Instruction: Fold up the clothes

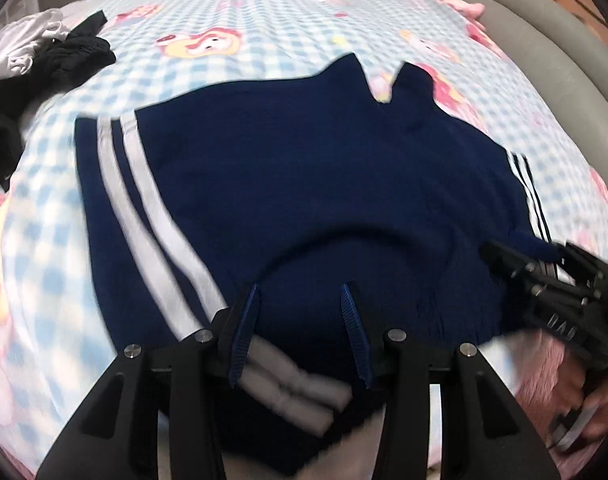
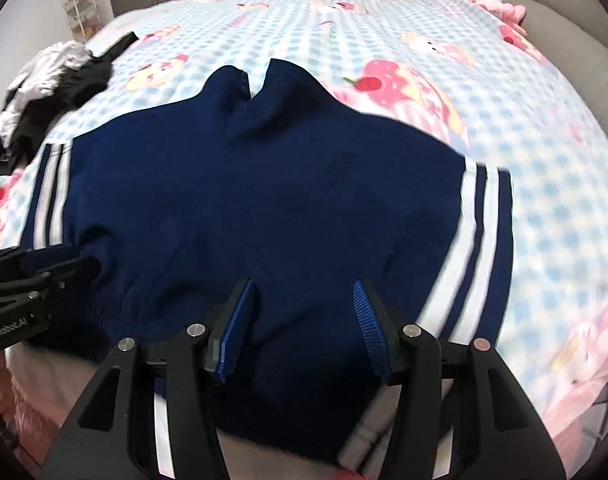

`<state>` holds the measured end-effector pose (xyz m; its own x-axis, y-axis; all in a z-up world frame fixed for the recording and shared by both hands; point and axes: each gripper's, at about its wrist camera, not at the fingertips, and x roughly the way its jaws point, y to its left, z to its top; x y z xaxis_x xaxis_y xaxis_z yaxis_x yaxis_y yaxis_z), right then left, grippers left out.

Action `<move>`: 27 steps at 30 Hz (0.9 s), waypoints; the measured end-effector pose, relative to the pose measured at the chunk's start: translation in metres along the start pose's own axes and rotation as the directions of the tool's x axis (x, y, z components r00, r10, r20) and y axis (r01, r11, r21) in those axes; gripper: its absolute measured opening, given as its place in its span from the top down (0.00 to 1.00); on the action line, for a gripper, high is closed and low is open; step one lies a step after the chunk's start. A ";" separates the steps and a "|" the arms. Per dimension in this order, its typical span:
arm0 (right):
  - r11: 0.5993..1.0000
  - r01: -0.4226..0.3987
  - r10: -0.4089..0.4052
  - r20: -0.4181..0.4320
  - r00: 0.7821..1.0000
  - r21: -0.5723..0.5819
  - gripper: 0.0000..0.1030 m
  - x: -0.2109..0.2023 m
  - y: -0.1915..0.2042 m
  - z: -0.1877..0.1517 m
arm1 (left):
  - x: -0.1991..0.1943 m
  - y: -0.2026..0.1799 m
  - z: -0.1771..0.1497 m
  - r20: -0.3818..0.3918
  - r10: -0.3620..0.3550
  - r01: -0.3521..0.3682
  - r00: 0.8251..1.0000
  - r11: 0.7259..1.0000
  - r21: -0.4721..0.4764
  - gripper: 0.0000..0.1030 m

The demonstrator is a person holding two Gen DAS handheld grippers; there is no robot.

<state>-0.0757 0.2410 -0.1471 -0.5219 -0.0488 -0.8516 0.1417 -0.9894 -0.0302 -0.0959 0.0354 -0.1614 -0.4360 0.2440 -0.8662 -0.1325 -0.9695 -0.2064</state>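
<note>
Navy jacket (image 2: pixel 263 184) under both parted, empty grippers (image 1: pixel 299 300) (image 2: pixel 304 292); clothes pile (image 2: pixel 51 92) beside.

Navy white-striped jacket (image 2: pixel 263 184) flat on bed

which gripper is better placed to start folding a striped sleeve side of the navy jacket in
Probably the left. The left gripper sits over the navy jacket right beside its white stripes; the right gripper hovers over plain navy, stripes farther off.

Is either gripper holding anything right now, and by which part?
Nothing, as far as shows: the left gripper and right gripper have their fingers apart above the navy jacket, at its near hem, no fabric pinched between them.
</note>
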 end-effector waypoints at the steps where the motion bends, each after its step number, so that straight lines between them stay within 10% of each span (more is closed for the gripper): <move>1: 1.000 -0.009 0.009 0.012 1.000 -0.007 0.49 -0.007 -0.003 -0.006 | -0.004 0.000 -0.004 0.003 -0.006 0.006 1.000 1.000 0.003 0.57; 7: 0.987 0.025 -0.036 0.065 0.997 0.159 0.49 -0.034 -0.044 -0.013 | -0.026 0.000 0.008 0.091 -0.060 0.065 0.994 0.997 -0.047 0.57; 11: 0.984 0.096 -0.092 -0.031 0.995 0.148 0.49 -0.017 -0.059 -0.023 | -0.007 -0.003 0.000 0.005 0.011 -0.011 1.000 0.999 -0.050 0.57; 21: 0.973 0.002 -0.017 0.062 0.998 0.230 0.49 -0.035 -0.076 -0.027 | -0.037 0.019 -0.003 0.136 -0.066 0.082 0.989 0.990 -0.112 0.57; 27: 0.988 0.078 -0.073 -0.048 0.996 0.130 0.49 -0.013 -0.061 -0.041 | -0.023 0.006 -0.013 -0.005 -0.021 0.020 1.000 0.998 -0.067 0.57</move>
<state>-0.0429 0.3073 -0.1562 -0.4902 0.0298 -0.8711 -0.0104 -0.9995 -0.0283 -0.0748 0.0235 -0.1490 -0.4286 0.2639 -0.8641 -0.0813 -0.9638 -0.2541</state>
